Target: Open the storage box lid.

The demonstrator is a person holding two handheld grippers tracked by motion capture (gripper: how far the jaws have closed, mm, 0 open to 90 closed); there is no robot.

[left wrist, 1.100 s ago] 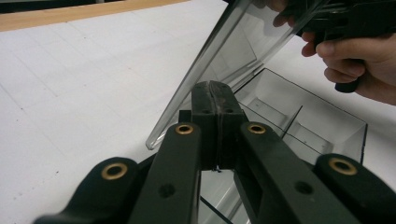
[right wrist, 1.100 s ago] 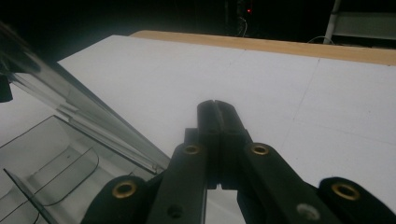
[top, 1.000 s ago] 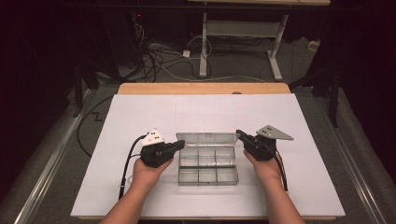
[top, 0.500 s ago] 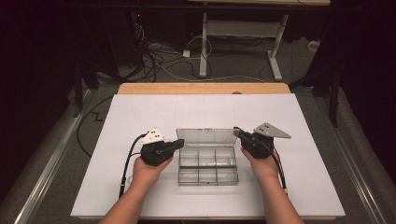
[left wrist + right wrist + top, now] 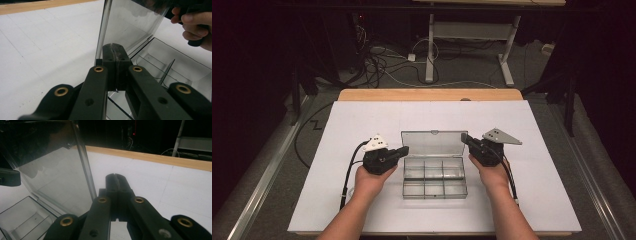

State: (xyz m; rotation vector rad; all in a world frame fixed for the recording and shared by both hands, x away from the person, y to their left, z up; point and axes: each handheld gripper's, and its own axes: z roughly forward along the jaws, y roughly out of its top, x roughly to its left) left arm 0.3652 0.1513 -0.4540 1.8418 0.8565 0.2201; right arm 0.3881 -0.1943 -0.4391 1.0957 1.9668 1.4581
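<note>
Clear compartment box (image 5: 434, 175) sits at table (image 5: 362, 120) centre, lid (image 5: 432, 143) standing upright at its 12 o'clock edge. Left gripper (image 5: 403, 150) at lid's 9 o'clock corner, jaws pressed together, empty. Right gripper (image 5: 464, 138) at lid's 3 o'clock corner, jaws pressed together, pinching nothing.

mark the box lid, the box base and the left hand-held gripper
Box lid (image 5: 433, 143): high view, middle of the raised clear panel.
Box base (image 5: 434, 196): high view, front wall of the divided tray.
Left hand-held gripper (image 5: 405, 150): high view, tips of its shut jaws beside the lid's edge.
</note>
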